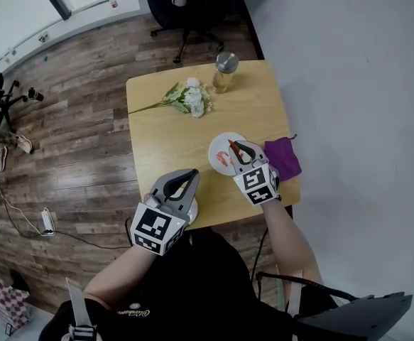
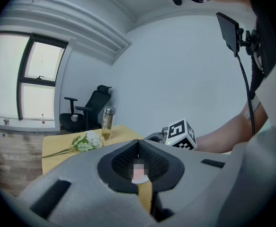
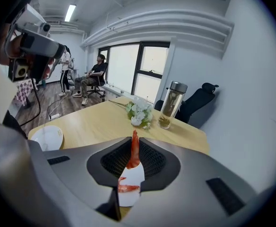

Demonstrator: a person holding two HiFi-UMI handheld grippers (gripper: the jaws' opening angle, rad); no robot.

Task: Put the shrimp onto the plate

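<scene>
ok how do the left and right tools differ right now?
Load: the right grey tool is shut on a red shrimp; the left grey tool is shut with nothing between its jaws.
Place: the right tool hangs over the round white plate, where another red shrimp lies; the left tool hangs above a second white dish at the wooden table's near edge.
Shared: both are grey, with jaws together.

The right hand-held gripper (image 3: 134, 143) pinches a red shrimp (image 3: 134, 154) upright between its jaws. Directly beneath it, a white plate (image 3: 133, 176) carries a second shrimp (image 3: 127, 188). Ahead on the counter (image 3: 95, 122) lie white flowers (image 3: 140, 113), with a bottle (image 3: 172, 104) standing just beside them.
</scene>
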